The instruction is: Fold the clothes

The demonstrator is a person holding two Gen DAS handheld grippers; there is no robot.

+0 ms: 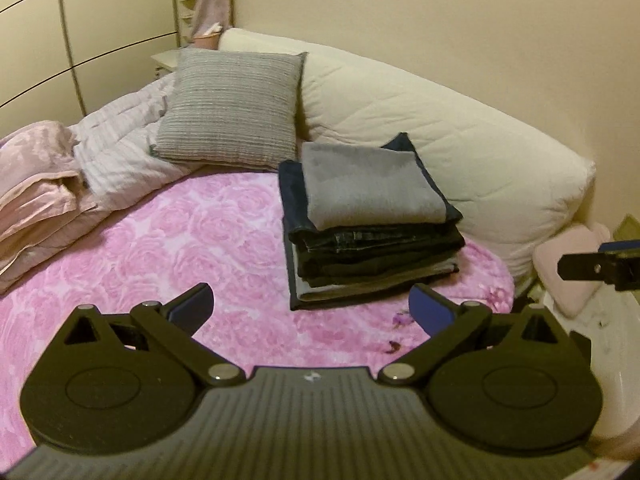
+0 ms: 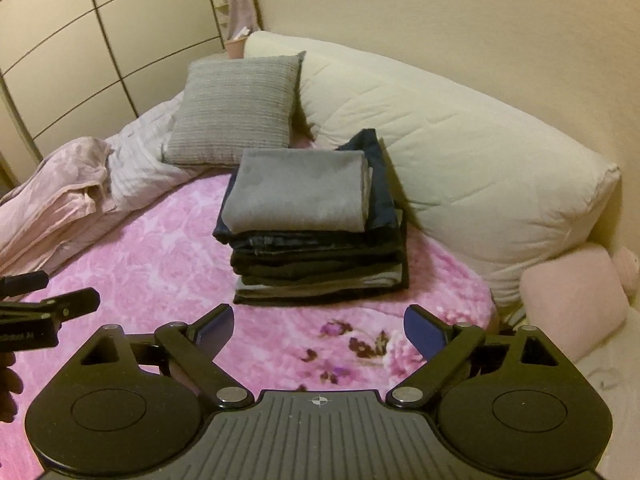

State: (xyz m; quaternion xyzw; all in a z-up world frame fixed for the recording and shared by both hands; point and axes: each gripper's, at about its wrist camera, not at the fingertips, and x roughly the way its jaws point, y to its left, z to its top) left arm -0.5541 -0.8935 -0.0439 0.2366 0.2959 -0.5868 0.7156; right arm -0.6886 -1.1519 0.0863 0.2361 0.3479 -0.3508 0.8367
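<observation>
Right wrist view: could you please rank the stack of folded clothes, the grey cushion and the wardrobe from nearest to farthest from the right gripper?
From the right gripper:
1. Stack of folded clothes, straight ahead on the pink blanket.
2. Grey cushion, behind the stack, slightly left.
3. Wardrobe, far left, beyond the bed.

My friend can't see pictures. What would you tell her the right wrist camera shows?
A neat stack of folded clothes, grey piece on top, sits on a pink flowery blanket. The open, empty right gripper hovers in front of it, and a grey pillow lies behind.
</observation>
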